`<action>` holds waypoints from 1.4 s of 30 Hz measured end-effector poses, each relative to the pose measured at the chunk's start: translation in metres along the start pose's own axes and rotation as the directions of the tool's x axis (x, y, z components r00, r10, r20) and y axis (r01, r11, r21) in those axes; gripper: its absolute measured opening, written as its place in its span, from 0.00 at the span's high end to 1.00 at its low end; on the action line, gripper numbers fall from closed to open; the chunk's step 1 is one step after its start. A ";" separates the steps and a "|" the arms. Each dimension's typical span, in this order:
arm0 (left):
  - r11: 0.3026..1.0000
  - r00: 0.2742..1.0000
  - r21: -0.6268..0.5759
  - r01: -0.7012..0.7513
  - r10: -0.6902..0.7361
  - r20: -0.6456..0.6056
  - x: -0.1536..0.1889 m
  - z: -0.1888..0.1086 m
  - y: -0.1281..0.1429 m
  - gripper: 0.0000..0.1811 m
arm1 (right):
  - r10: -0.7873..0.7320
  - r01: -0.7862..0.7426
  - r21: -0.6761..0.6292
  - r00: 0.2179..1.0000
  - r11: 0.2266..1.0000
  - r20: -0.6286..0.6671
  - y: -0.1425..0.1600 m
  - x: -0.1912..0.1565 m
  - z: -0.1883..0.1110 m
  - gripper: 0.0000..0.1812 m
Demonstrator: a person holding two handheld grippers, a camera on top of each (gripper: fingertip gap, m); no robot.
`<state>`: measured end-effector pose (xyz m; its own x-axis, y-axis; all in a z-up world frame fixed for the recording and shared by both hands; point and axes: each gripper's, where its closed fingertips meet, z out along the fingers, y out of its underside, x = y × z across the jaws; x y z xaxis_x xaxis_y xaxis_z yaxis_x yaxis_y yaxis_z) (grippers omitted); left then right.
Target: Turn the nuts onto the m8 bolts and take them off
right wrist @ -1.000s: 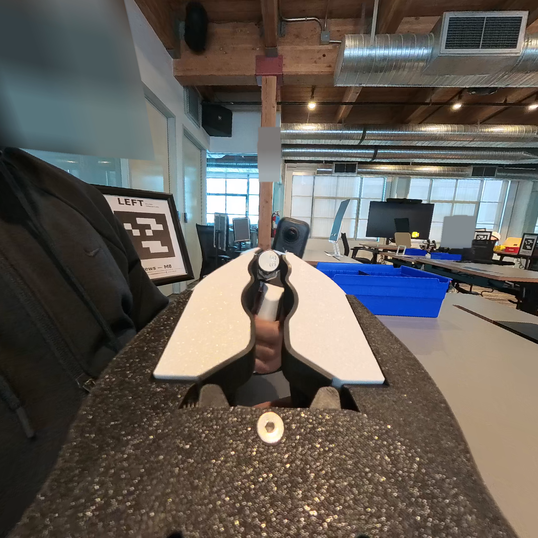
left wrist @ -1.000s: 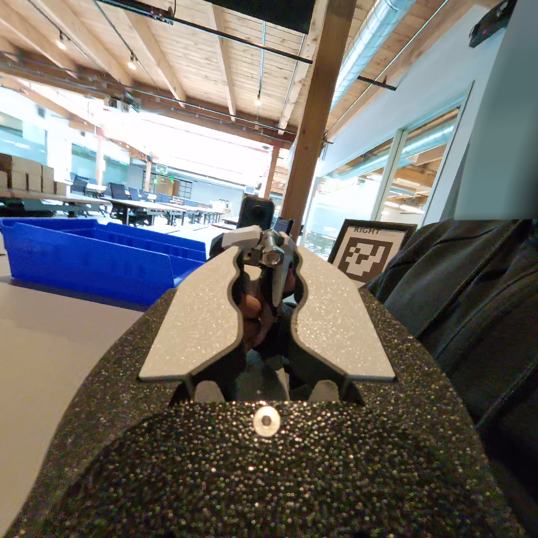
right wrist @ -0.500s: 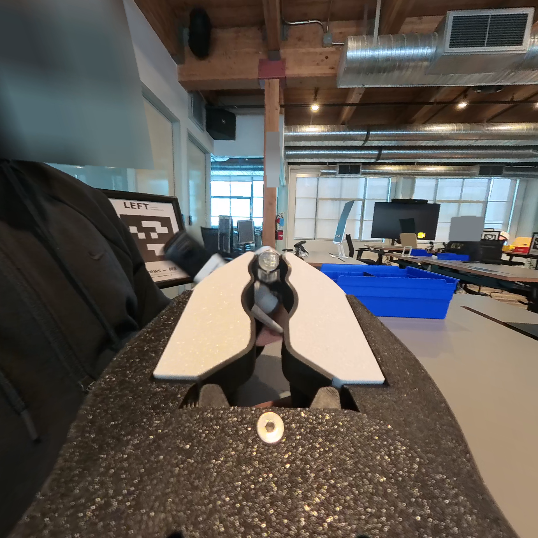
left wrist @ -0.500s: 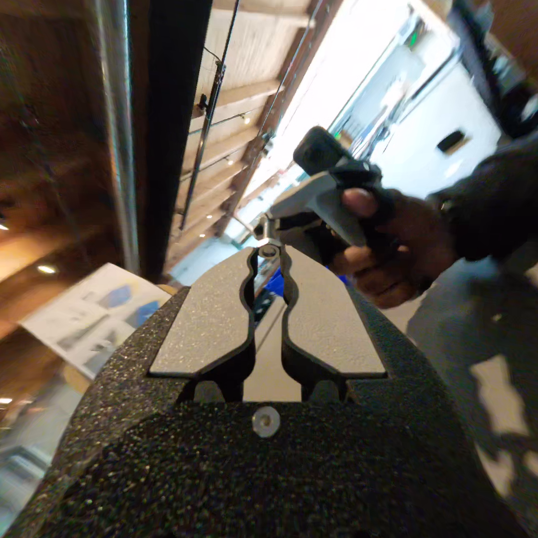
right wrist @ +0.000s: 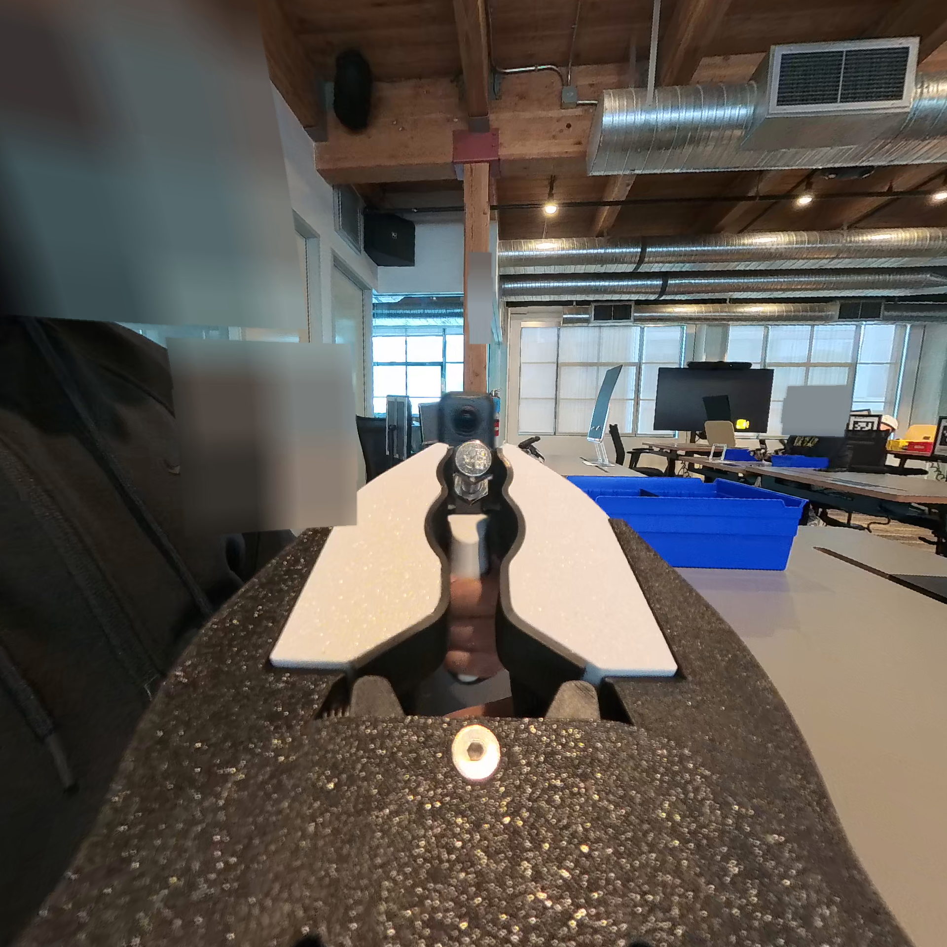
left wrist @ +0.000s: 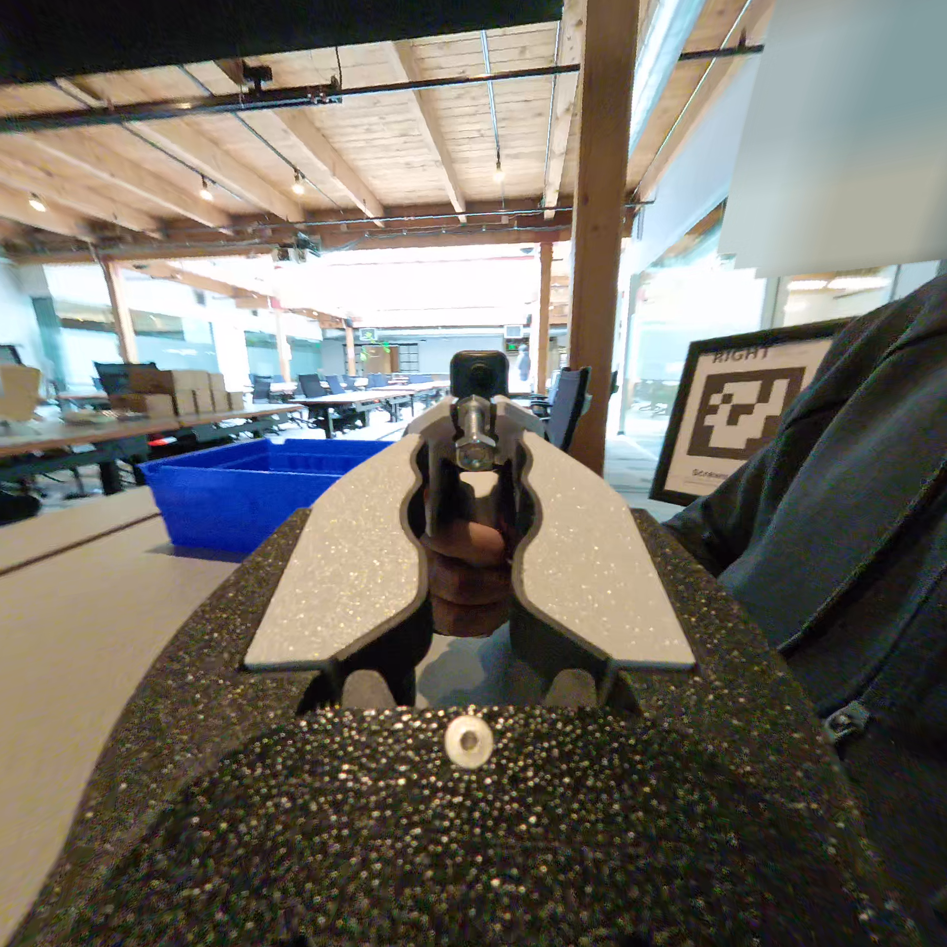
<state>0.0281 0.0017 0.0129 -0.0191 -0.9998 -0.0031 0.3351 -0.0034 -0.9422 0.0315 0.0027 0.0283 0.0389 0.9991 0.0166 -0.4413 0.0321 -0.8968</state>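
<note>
Left wrist view: left gripper closed on one nut at frame centre, threaded on one bolt; one blue bin left of centre. Right wrist view: right gripper clamped on bolt head at centre; one blue bin at right.

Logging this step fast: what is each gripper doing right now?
Left gripper: shut on the nut.
Right gripper: shut on the bolt, by its head.

R hand-held gripper — clamps bolt | nut on shank | L gripper opposite
</note>
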 end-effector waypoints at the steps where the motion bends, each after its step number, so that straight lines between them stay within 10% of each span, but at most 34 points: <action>1: 1.000 1.000 -0.003 0.023 -0.023 -0.003 0.000 0.001 0.001 0.83 | 0.000 0.000 -0.002 1.000 1.000 0.000 0.000 0.000 0.000 0.92; 5: 0.999 1.000 -0.051 -0.019 0.020 0.021 -0.001 0.005 0.009 0.92 | -0.004 0.003 -0.013 1.000 1.000 -0.011 0.002 0.001 0.001 0.92; 8: 0.928 0.920 -0.113 -0.356 0.369 0.131 -0.004 0.005 0.007 0.92 | 0.001 -0.001 -0.008 1.000 1.000 -0.012 0.002 0.002 0.001 0.92; 13: 0.396 0.341 -0.402 -0.826 0.918 0.203 -0.016 0.001 0.005 0.92 | -0.004 0.003 -0.020 0.999 1.000 -0.039 0.004 0.006 0.000 0.92; 15: 0.455 0.414 -0.350 -0.819 0.890 0.189 -0.011 0.003 0.009 0.85 | -0.006 0.005 -0.014 0.999 1.000 -0.039 0.003 0.006 0.000 0.92; 20: 0.877 0.865 -0.149 -0.457 0.477 0.153 -0.006 0.003 0.007 0.80 | 0.005 -0.004 0.019 0.999 1.000 -0.044 -0.003 0.008 -0.003 0.92; 26: 0.994 0.992 0.011 -0.105 0.104 0.076 -0.005 0.002 -0.003 0.82 | 0.005 -0.005 0.012 0.999 1.000 -0.037 -0.002 0.006 -0.002 0.92; 33: 0.950 0.938 -0.087 -0.300 0.311 0.153 -0.008 0.007 0.007 0.91 | 0.006 -0.006 0.004 0.999 1.000 -0.037 0.000 0.004 -0.001 0.92; 39: 0.320 0.249 -0.412 -0.853 0.944 0.216 -0.014 0.004 0.004 0.91 | 0.009 -0.008 0.015 0.999 1.000 -0.032 -0.002 0.003 0.001 0.92; 42: 0.524 0.467 -0.309 -0.794 0.851 0.241 -0.010 0.006 0.007 0.86 | 0.012 -0.011 0.024 0.999 1.000 -0.037 -0.003 0.007 0.000 0.92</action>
<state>0.0363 0.0115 0.0088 0.5031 -0.4746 -0.7223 -0.1003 0.7980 -0.5942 0.0335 0.0098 0.0311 0.0668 0.9977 -0.0105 -0.4631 0.0217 -0.8860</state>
